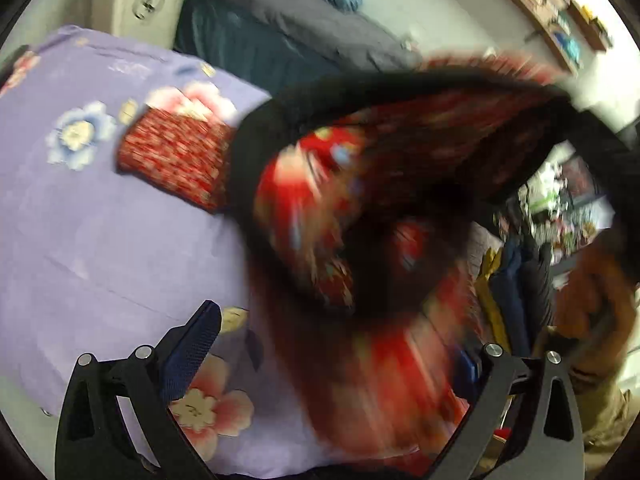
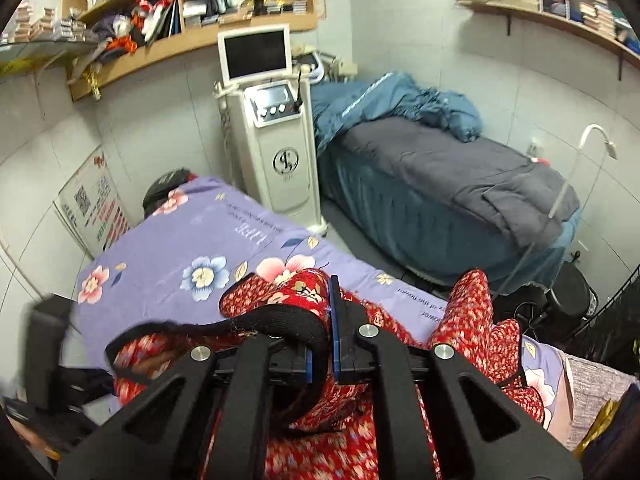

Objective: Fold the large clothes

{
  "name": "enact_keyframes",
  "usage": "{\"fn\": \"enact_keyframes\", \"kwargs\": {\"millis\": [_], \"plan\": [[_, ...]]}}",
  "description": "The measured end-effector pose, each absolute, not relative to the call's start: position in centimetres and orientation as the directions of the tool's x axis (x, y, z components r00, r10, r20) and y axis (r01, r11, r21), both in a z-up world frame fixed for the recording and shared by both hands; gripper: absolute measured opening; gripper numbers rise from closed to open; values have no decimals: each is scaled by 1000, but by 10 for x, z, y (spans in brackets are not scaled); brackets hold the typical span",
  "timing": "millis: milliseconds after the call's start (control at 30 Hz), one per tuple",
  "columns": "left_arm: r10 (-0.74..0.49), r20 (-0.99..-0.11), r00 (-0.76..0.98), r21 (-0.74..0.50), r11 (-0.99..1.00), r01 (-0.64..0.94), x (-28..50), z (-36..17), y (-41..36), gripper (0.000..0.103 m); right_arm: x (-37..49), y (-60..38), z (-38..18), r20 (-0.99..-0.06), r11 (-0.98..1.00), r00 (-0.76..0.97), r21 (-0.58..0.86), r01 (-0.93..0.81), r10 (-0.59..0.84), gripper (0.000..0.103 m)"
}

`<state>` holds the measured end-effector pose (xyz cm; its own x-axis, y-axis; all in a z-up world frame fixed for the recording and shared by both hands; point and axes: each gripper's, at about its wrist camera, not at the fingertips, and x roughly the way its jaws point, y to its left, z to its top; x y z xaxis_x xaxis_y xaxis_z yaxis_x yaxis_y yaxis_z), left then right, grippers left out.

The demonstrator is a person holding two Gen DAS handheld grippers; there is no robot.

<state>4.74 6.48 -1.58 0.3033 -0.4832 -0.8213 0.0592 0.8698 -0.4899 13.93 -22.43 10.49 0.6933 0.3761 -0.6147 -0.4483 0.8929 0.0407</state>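
A red floral garment with black trim (image 1: 360,208) hangs blurred in the air over the purple flowered bedsheet (image 1: 100,220) in the left wrist view; one part of it (image 1: 176,160) lies on the sheet. My left gripper (image 1: 332,344) is open, its fingers wide apart, with the cloth in front of it. In the right wrist view my right gripper (image 2: 329,320) is shut on the garment (image 2: 288,292) at its black trim (image 2: 280,324), above the sheet (image 2: 168,264).
A white beauty machine with a screen (image 2: 276,128) stands behind the bed. A second bed with grey and teal covers (image 2: 440,176) is to the right. Wooden shelves (image 2: 192,8) line the walls. A black stool (image 2: 572,296) stands by the bed's right side.
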Motion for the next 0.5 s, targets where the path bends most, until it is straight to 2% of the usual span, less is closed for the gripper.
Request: {"fn": "enact_keyframes", "kwargs": {"millis": [33,67,100,133,167,233,300,400,500], "plan": [[-517,-817,256,-522,852,54,46,-25,51,90,129,-228,108,-594,895,714,26,-445,372,7],[-573,-786,233,-574,816,69,43,-25,40,60,122,-232,111,-579,899,728,16,-438,366,7],[-604,-764,227,-600,794,93,40,-21,33,41,121,-231,110,-573,902,735,20,-432,364,7],[-590,-770,243,-575,807,135,38,-8,23,39,115,-240,116,-558,912,752,22,-411,352,7],[-566,-780,269,-539,824,172,37,4,19,28,108,-243,121,-542,919,770,13,-394,338,7],[-519,-774,362,-450,854,260,36,51,11,21,97,-262,142,-492,932,811,5,-362,317,7],[-523,-738,426,-424,851,311,39,94,11,15,77,-288,174,-418,941,852,18,-338,314,7],[-543,-664,514,-359,834,419,29,172,5,14,39,-311,223,-289,941,903,-22,-338,317,7],[-546,-558,625,-169,812,559,-15,258,-11,14,-13,-343,284,-129,937,929,-3,-349,346,7]]}}
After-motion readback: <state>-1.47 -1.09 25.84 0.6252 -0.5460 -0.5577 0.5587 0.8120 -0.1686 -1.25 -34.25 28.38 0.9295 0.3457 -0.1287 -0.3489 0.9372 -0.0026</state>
